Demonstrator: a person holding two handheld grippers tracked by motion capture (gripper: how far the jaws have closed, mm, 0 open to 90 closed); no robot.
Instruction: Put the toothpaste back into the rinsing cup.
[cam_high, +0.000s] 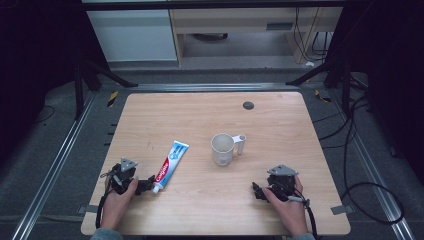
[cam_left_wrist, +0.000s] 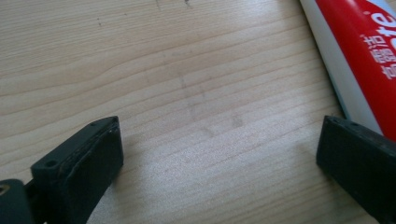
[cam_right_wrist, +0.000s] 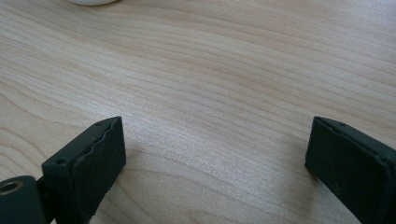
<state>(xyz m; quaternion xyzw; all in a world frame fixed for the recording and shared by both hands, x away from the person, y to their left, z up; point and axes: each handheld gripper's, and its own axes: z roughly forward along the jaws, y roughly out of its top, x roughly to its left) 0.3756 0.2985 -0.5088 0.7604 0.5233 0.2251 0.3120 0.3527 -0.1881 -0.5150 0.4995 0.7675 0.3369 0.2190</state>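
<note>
A red, white and blue toothpaste tube (cam_high: 169, 166) lies on the wooden table (cam_high: 280, 115), cap end toward the near edge. A white mug (cam_high: 222, 149) with its handle to the right stands upright near the table's middle. My left gripper (cam_high: 142, 186) rests low at the near left, open, its jaws just left of the tube's cap end. In the left gripper view the tube (cam_left_wrist: 364, 56) runs along the upper right, beside the right jaw. My right gripper (cam_high: 257, 191) rests at the near right, open over bare wood, with the mug's base (cam_right_wrist: 93, 1) at the top edge of its view.
A small dark round grommet (cam_high: 248, 105) sits in the table near its far edge. Black frame legs and cables (cam_high: 370, 190) surround the table on the floor. Cabinets (cam_high: 132, 30) stand beyond the far edge.
</note>
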